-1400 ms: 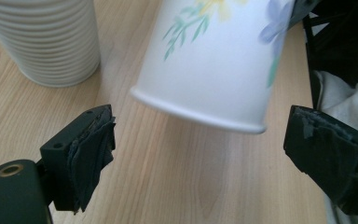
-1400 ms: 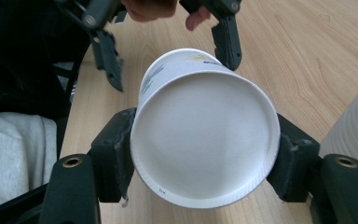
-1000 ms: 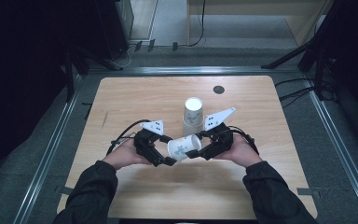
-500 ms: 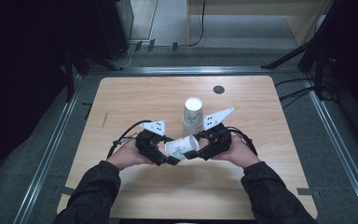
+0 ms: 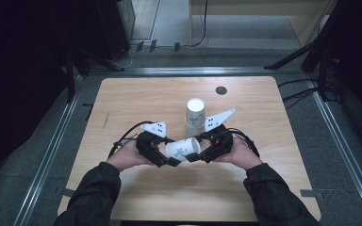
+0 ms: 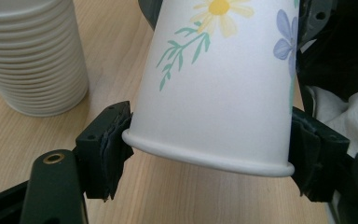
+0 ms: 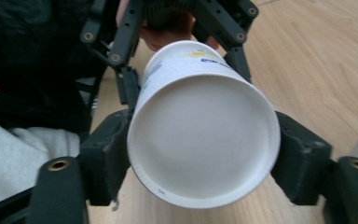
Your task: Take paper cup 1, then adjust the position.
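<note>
Both sets of jaws changed within the last second: left hand-held gripper [image 5: 172,161] has just been closing and now clamps the rim end of the cup [image 5: 183,149]; right hand-held gripper [image 5: 192,157] has just been opening, its pads flanking the cup's base, contact uncertain. Cup lies sideways between them, above the desk [image 5: 122,101]. Cup stack [image 5: 194,117] stands just behind.

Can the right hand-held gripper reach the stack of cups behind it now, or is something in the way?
Probably not yet. The right hand-held gripper has the flowered paper cup between its jaws, which have just been opening, and the left hand-held gripper grips its rim end. The stack of cups stands close behind, unobstructed.
</note>
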